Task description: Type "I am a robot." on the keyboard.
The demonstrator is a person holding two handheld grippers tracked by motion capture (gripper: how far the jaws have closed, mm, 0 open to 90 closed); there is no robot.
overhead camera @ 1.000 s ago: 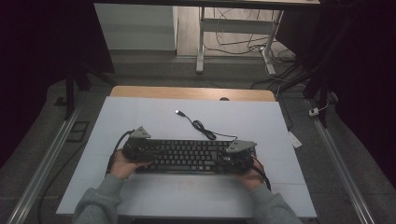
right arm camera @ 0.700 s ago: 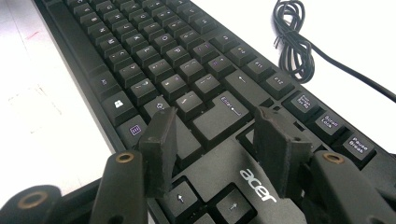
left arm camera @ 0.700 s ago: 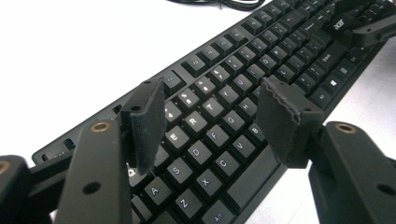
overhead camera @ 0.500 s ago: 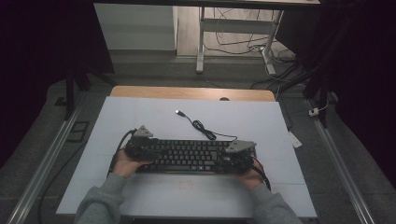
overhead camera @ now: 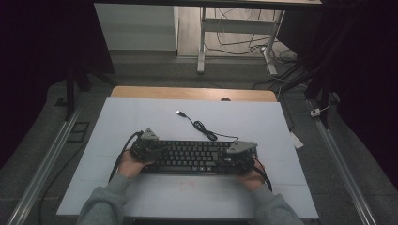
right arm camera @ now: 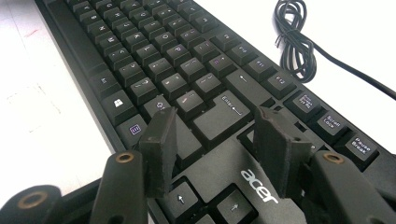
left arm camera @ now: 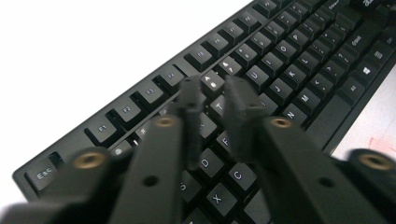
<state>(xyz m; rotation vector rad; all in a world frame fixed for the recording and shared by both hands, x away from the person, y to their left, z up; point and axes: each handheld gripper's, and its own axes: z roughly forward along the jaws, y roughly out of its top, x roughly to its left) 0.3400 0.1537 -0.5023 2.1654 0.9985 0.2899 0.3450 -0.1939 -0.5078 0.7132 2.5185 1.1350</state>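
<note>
Sitting on the white surface [overhead camera: 141, 117]: one black Acer keyboard [overhead camera: 192, 157], full layout with white legends, near the person's edge. Long axis runs left-right across the high view, key rows facing the person; its one black cable [overhead camera: 199, 125] coils off the far side. Two grippers over its ends. Left gripper [left arm camera: 217, 93] fingers just closed, nearly together, nothing between, over the letter keys. Right gripper [right arm camera: 212, 133] fingers spread apart, gripping nothing, above the arrow-key block.
</note>
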